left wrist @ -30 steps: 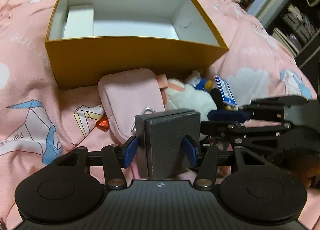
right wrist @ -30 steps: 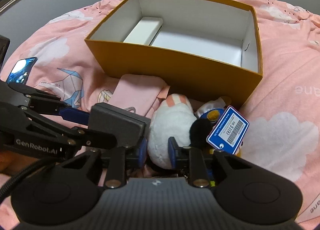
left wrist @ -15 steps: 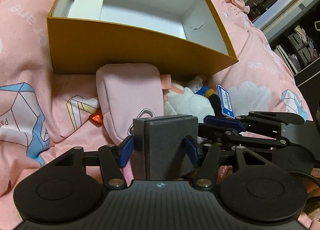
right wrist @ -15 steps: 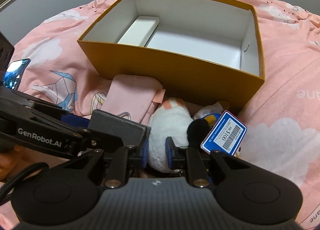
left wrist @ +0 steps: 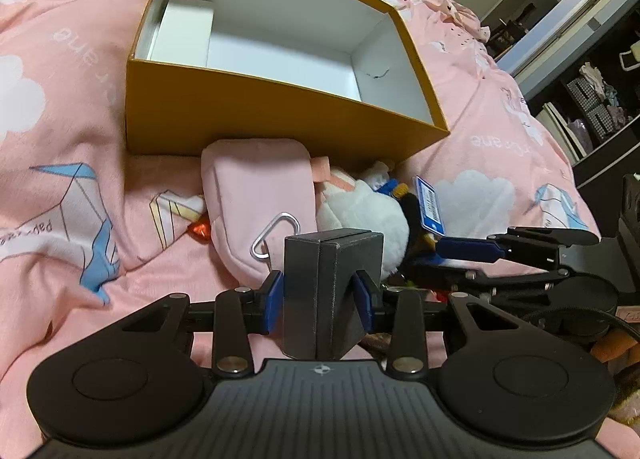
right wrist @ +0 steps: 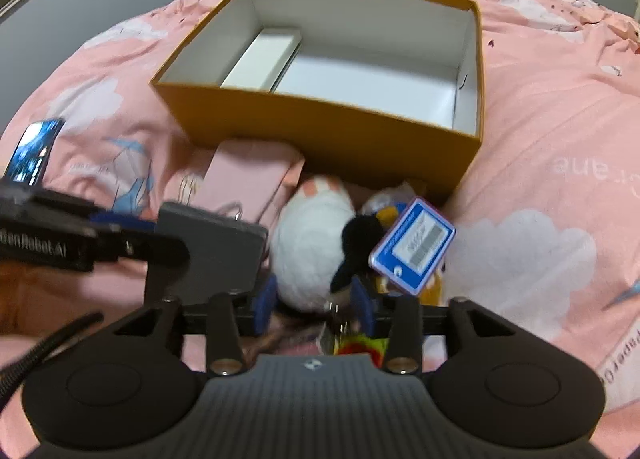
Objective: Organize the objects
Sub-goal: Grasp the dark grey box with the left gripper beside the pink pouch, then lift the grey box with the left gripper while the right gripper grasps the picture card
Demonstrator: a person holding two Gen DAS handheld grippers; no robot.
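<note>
While the orange box [left wrist: 256, 119] is lying open on the pink bedding [left wrist: 60, 187], the dark grey case [left wrist: 332, 279] is being clamped by the just-closing left gripper [left wrist: 319, 295]; the white plush [right wrist: 312, 239] is being bracketed, ungripped, by the just-widening right gripper [right wrist: 314, 301]. Lifting clear of the box wall is being advised.

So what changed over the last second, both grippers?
Left gripper: its fingers have just been closing and are now clamped on the dark grey box. Right gripper: its fingers have just been opening around the white plush; whether they still pinch it is unclear. Orange box and pink pouch stayed put.
</note>
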